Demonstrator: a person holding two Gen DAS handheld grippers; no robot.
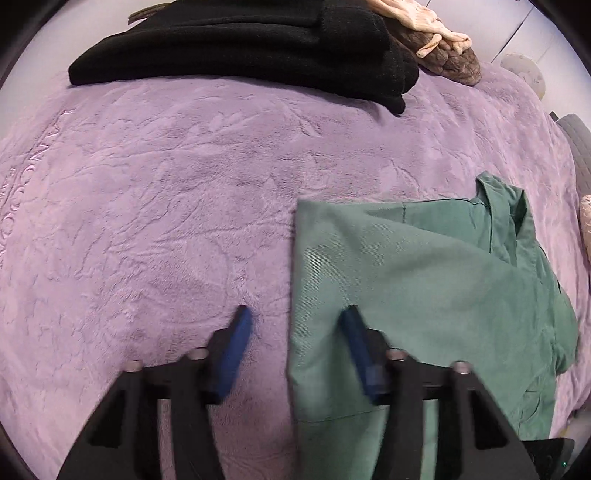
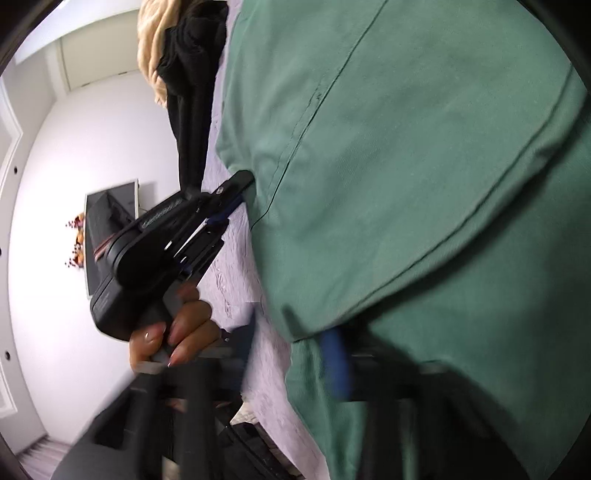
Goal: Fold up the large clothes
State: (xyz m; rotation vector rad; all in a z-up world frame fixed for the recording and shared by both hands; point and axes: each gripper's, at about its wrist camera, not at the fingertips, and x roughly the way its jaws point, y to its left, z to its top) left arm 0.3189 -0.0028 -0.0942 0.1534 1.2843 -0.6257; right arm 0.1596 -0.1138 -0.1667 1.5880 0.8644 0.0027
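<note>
- Green garment point(image 1: 424, 280) lies partly folded on the purple fleece blanket point(image 1: 166, 206), on the right side of the left wrist view; its straight left edge runs near-to-far, with the collar and seams bunched at the far right.
- Left gripper point(image 1: 295, 314): blue-padded fingers point(image 1: 232, 350) spread wide. The left finger is over bare blanket, the right finger over the garment's near-left part, so the fabric edge sits between them. Nothing pinched.
- Right wrist view: the left gripper point(image 2: 236, 192) shows from the side, held in a hand point(image 2: 177, 332), its tip just at the garment's edge point(image 2: 406, 166).
- Right gripper point(image 2: 295, 354): heavily blurred; one blue finger point(image 2: 336, 365) sits under a fold of green cloth, the other is hidden. Cannot tell whether it is pinching or apart.
- Far side of the blanket: folded black garment point(image 1: 251, 48); to its right a brown fuzzy item point(image 1: 450, 55) with a pale cream cloth point(image 1: 417, 14) on top.
</note>
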